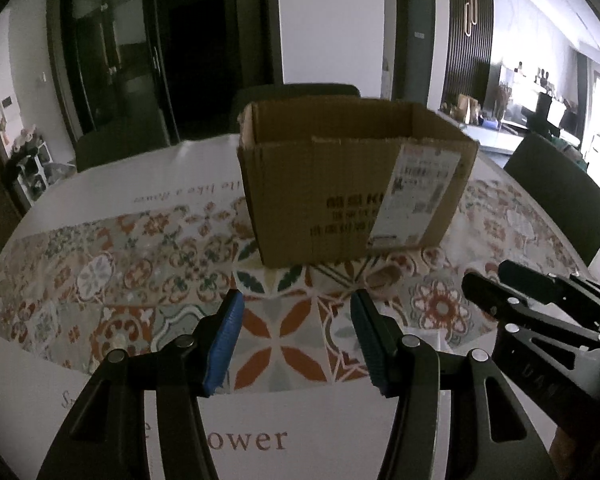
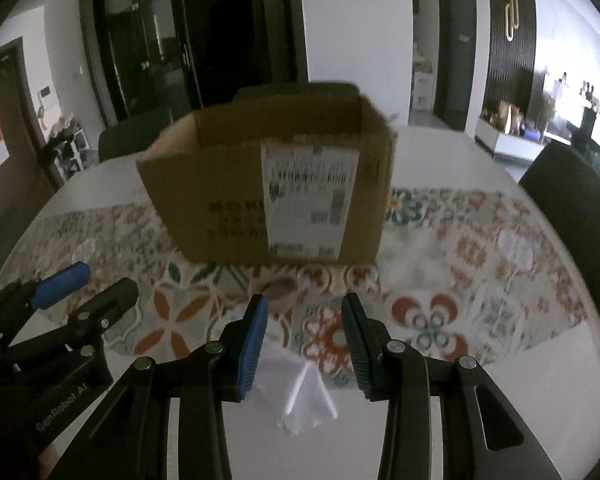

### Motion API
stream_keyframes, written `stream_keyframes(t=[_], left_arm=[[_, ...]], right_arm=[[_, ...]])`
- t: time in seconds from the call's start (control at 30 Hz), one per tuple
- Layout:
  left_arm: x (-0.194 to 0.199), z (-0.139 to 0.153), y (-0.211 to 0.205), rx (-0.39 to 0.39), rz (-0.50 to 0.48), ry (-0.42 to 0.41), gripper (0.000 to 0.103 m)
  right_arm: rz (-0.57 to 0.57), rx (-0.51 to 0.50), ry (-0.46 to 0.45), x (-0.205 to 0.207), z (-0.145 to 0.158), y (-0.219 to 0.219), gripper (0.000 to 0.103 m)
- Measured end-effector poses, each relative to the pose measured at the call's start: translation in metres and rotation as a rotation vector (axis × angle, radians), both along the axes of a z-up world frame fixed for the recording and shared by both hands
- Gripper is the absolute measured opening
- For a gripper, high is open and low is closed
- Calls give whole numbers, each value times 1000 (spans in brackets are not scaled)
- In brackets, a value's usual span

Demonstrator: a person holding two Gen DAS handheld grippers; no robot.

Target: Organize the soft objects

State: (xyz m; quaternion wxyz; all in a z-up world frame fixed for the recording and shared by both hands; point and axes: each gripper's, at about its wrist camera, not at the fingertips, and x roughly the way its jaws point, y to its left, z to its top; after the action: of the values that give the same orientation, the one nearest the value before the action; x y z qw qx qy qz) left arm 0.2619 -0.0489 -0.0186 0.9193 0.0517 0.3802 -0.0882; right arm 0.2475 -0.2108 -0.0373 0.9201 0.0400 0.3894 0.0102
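Observation:
An open brown cardboard box with a white shipping label stands upright on the patterned tablecloth. My left gripper hangs over the cloth in front of the box, open, with nothing between its blue pads. My right gripper is also open, to the right of the left one. A crumpled white cloth lies on the table beneath it, untouched by the pads. Each gripper shows in the other's view: the right gripper and the left gripper. A small brown blurred shape lies just before the box.
The round table has a white border with printed lettering. Dark chairs stand at the right and behind the box. Dark glass doors and a white wall lie beyond.

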Motion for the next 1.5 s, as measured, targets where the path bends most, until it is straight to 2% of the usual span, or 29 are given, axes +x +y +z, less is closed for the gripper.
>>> stream_keyframes(t=[0.33,0.7,0.93,1.2,1.3,1.5], left_arm=[[8,-27,0,19,-25,50,55],[25,-47,-5,45,-150,87,55],[40,-56,-13,5,-259,125,55],[57,-69,-38,-2,-410,146,55],[65,-74,-48,-25,-451,160,55],[78,-86,-66,-18,-496,177,55]], right_arm=[[20,30,120,4,-41,5,40],[26,36,188,12,-65,17,40],[23,28,207,17,-75,21,40],[12,26,217,18,-84,22,40],[10,18,210,18,-84,23,39],[1,8,200,19,-84,22,34]])
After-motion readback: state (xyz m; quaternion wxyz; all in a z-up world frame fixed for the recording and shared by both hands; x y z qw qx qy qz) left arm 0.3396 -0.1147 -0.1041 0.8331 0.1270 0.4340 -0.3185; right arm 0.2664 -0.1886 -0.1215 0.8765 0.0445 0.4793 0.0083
